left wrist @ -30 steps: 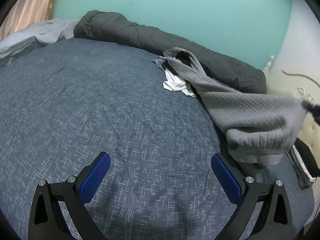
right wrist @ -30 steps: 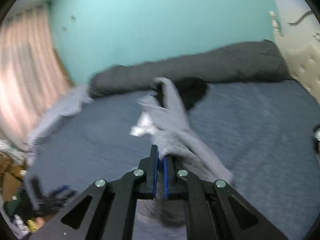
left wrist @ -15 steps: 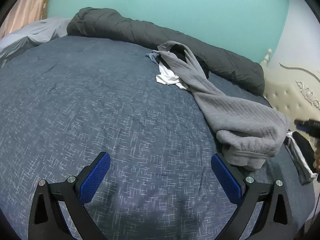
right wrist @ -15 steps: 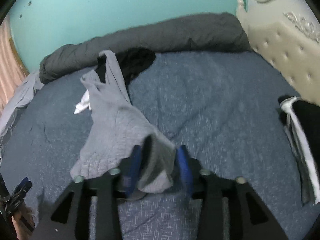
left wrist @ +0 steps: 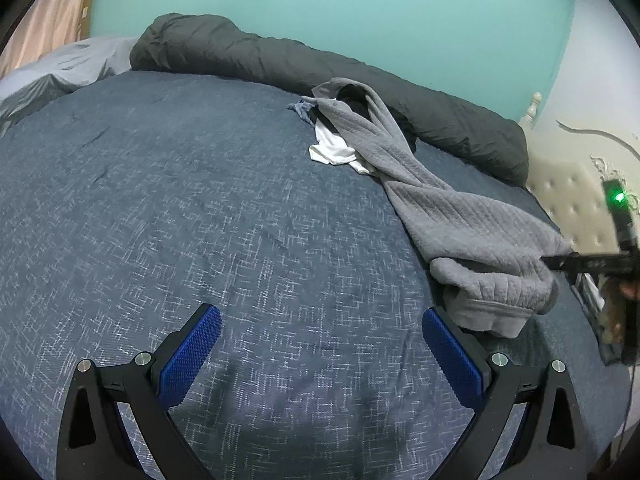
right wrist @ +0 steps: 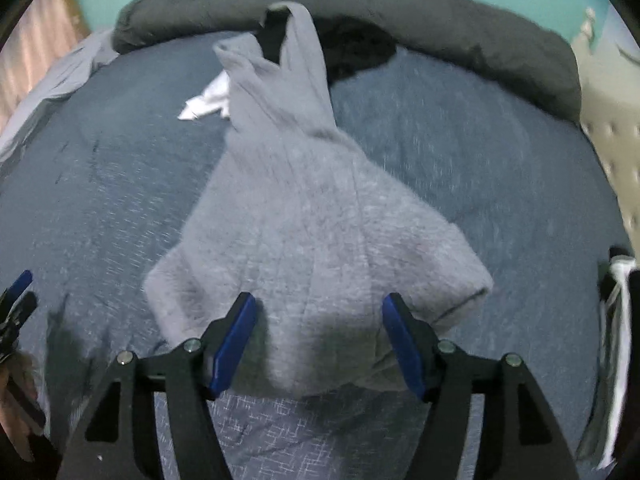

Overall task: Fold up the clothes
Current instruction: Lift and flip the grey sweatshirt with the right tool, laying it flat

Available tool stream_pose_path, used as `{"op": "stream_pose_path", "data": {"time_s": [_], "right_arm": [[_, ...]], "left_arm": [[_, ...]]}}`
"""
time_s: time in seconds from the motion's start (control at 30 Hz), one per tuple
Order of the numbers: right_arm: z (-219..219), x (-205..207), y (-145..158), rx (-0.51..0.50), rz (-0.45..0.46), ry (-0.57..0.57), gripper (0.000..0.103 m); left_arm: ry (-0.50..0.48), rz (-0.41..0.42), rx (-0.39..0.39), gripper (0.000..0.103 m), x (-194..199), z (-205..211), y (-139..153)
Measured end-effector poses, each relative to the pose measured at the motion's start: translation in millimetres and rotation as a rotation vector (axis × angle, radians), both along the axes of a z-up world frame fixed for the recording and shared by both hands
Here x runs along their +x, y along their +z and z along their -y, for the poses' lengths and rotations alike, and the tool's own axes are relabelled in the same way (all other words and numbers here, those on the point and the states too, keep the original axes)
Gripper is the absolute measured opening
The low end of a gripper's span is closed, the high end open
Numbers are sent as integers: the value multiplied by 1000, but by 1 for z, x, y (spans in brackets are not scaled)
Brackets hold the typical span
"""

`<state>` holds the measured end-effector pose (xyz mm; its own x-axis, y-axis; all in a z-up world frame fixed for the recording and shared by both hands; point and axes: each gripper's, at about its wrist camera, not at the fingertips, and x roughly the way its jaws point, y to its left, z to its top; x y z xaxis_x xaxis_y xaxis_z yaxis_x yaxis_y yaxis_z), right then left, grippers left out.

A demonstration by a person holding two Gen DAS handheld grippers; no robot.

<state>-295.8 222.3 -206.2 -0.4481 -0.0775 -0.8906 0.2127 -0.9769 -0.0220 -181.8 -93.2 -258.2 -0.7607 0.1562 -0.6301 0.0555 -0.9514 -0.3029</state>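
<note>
Right tongs (right wrist: 319, 340) opening over the grey sweater (right wrist: 320, 216), pads clear of it (fabric between them); left tongs (left wrist: 320, 354) gape wide, empty, above the bed (left wrist: 200, 208).

Dim indoor light, fisheye-bent edges (dark corners), right view blurred

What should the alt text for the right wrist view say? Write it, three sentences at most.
A grey quilted garment lies stretched across a dark blue bedspread, its near end between the opening jaws of the right gripper, which do not press it. A white garment and a dark one lie at its far end, before a rolled dark grey duvet.
</note>
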Motion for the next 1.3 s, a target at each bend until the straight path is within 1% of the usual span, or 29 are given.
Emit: {"op": "stream_pose_path", "data": {"time_s": [0.07,0.13,0.2,0.23,0.27,0.3,0.37,0.4,0.53,0.63,0.73,1.0,1.1,1.13,1.17,1.23,1.3], "right_arm": [[1,2,-15,-5,31,-8,67],[3,4,-27,-9,54,-6,58],[5,6,-35,-28,61,1,41],[4,6,-38,-46,62,-1,36],[4,6,-41,-65,63,-4,28],[4,6,-40,-84,62,-7,22],[2,9,-35,-134,58,-11,15],[0,11,-31,-167,54,-11,13],[9,13,-11,-326,53,17,11],[21,18,13,-468,40,65,9],[50,19,40,-560,14,139,9],[137,19,122,-670,-82,309,8],[175,27,165,-709,-129,408,8],[185,26,172,-715,-142,429,8],[196,25,184,-713,-167,450,8],[213,23,193,-669,-190,468,8],[224,16,187,-623,-168,456,8]], "left_arm": [[1,1,3,103,0,1,-1],[1,4,4,103,0,2,-2],[0,5,-2,103,0,2,-3],[2,6,-3,103,0,2,-3],[4,6,-4,103,0,2,-3],[5,6,-4,103,0,3,-3],[9,8,-4,103,0,3,-2],[8,7,-3,103,0,3,-2],[5,4,-2,103,2,3,-1],[10,4,-4,103,6,6,1],[24,-4,-7,103,11,12,4],[67,-26,2,103,27,35,16],[86,-31,8,103,31,45,20],[92,-33,12,103,33,48,20],[101,-35,13,103,33,51,21],[124,-41,20,103,35,58,23],[148,-45,27,103,37,66,24]]}}
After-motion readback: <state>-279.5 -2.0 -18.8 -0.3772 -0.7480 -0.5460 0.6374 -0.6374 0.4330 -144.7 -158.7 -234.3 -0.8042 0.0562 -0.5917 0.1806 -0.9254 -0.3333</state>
